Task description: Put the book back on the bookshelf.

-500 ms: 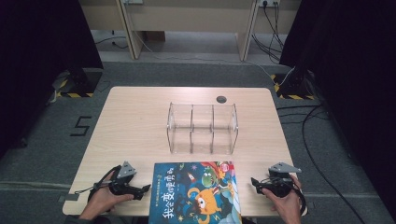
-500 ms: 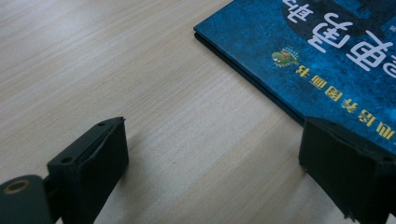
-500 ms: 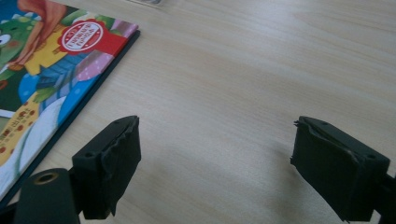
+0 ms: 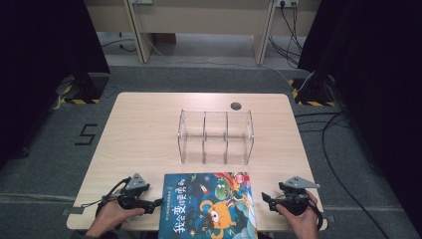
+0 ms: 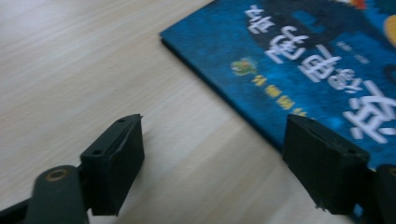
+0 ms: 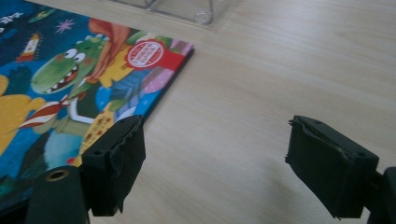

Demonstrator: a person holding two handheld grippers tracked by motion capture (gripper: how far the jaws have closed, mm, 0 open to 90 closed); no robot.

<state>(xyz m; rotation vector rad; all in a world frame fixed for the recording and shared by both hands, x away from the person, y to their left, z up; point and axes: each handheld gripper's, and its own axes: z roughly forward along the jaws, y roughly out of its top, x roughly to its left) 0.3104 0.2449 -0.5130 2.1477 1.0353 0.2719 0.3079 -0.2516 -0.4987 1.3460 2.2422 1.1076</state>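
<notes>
From the high view, the book (image 4: pixel 209 206) lies flat at the near edge of the worktop (image 4: pixel 144 129), its bottom hanging past that edge, with my left hand-held gripper (image 4: pixel 158 202) just beside its left side and my right hand-held gripper (image 4: pixel 265 197) near its right side. The clear rack (image 4: pixel 216 137) stands just beyond it. My worry here: the book is flat and thin, so a careless nudge could tip it off towards me.

In the left gripper view, my jaws are spread wide, nothing between them but bare wood, and the book's edge (image 5: pixel 219 88) runs close by one jaw. If I close now, I'd probably scrape the cover rather than get under it.

In the right gripper view, jaws spread too, empty. The book's corner (image 6: pixel 184 49) sits ahead, the rack's foot (image 6: pixel 205 17) right behind it. Pushing forward too hard could ram the book into the rack and shift it.
</notes>
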